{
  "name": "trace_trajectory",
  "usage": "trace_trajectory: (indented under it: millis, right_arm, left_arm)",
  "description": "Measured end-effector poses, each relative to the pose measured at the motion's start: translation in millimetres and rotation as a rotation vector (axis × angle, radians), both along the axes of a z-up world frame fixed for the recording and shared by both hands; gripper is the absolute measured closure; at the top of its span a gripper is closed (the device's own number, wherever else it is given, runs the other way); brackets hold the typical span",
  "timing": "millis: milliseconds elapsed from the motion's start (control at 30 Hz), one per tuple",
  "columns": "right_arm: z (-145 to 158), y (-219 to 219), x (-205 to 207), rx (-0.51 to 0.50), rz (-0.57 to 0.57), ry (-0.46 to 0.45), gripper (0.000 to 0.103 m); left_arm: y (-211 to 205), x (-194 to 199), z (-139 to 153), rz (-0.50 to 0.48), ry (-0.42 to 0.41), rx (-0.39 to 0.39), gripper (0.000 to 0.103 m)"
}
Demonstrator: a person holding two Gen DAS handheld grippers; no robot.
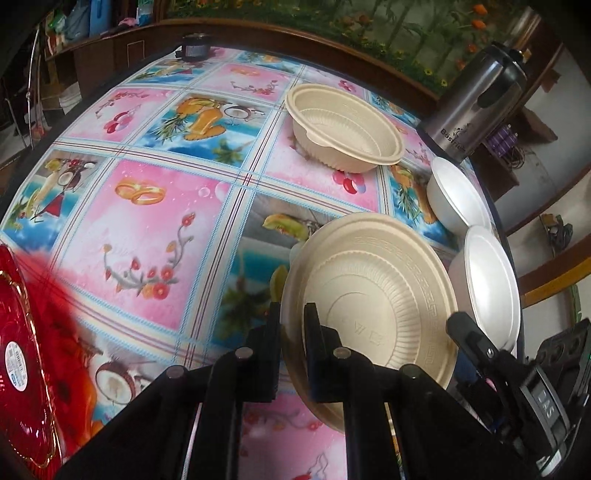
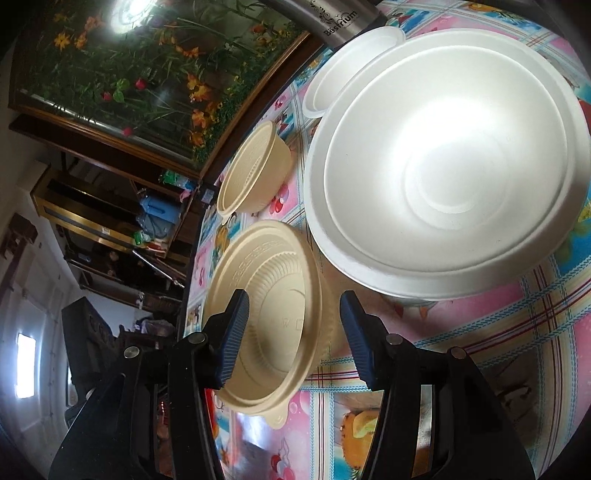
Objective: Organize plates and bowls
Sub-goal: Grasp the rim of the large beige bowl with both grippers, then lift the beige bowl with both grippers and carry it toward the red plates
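My left gripper (image 1: 293, 325) is shut on the near rim of a ribbed beige bowl (image 1: 373, 291), which tilts up off the flowered tablecloth. The same beige bowl (image 2: 266, 306) shows in the right wrist view behind my right gripper (image 2: 293, 317). That gripper is open: its blue pads (image 2: 234, 332) stand either side of the bowl's rim without pressing on it. A second beige bowl (image 1: 343, 125) (image 2: 251, 173) sits upright farther back. Two white bowls (image 1: 458, 195) (image 1: 491, 280) stand at the right; the nearer white bowl (image 2: 443, 166) fills much of the right wrist view, with the smaller white bowl (image 2: 351, 62) behind it.
A steel flask (image 1: 476, 96) (image 2: 332, 18) stands at the table's far right corner beside the white bowls. A red tray (image 1: 22, 350) lies at the near left. A dark jar (image 1: 195, 48) sits at the far edge. Bare tablecloth (image 1: 155, 206) stretches across the left and middle.
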State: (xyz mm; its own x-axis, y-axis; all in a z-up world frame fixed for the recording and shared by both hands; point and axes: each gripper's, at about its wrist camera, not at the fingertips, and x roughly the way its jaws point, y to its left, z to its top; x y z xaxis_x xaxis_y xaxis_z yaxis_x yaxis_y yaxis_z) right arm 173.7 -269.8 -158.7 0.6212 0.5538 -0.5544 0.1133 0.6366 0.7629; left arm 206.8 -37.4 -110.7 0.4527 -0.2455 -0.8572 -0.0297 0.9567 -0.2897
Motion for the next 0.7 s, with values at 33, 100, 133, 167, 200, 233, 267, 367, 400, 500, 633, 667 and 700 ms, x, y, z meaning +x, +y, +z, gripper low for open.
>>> trace_trajectory:
  millis: [33, 100, 133, 167, 200, 233, 267, 367, 400, 500, 633, 667, 700]
  right_arm:
    - [1, 1, 0, -0.016, 0.0, -0.003, 0.06]
    - [1, 3, 2, -0.037, 0.013, -0.002, 0.075]
    - [0, 5, 3, -0.052, 0.026, 0.005, 0.079]
    - [-1, 7, 4, -0.077, 0.027, 0.012, 0.086]
    - [-1, 6, 4, -0.085, 0.026, 0.012, 0.09]
    - [0, 5, 5, -0.079, 0.026, 0.009, 0.09]
    - [-1, 5, 4, -0.075, 0.027, 0.005, 0.091]
    - [3, 7, 4, -0.096, 0.037, -0.014, 0.091]
    - [2, 9, 2, -0.103, 0.039, -0.018, 0.091]
    - [2, 11, 1, -0.109, 0.046, -0.028, 0.092]
    - [5, 11, -2, -0.102, 0.049, -0.047, 0.092]
    - [6, 11, -3, -0.105, 0.049, -0.056, 0.092]
    - [7, 12, -4, -0.108, 0.05, -0.063, 0.092]
  left_arm:
    - [0, -1, -1, -0.001, 0.001, 0.002, 0.093]
    - [0, -4, -2, -0.004, 0.005, 0.005, 0.093]
    - [0, -5, -3, 0.0, 0.004, 0.013, 0.093]
    - [1, -6, -4, 0.002, 0.004, 0.013, 0.093]
    - [3, -7, -6, 0.003, 0.008, 0.007, 0.093]
    - [3, -7, -6, 0.004, 0.01, 0.003, 0.093]
    - [4, -7, -7, 0.005, 0.011, 0.001, 0.093]
    - [5, -9, -7, 0.009, 0.007, 0.006, 0.093]
    - [6, -9, -7, 0.009, 0.005, 0.007, 0.093]
    - [7, -12, -6, 0.005, -0.004, 0.004, 0.093]
    - [9, -16, -5, 0.002, -0.01, 0.003, 0.092]
    - [9, -17, -5, 0.002, -0.014, 0.004, 0.092]
    - [9, -18, -3, 0.002, -0.02, 0.008, 0.092]
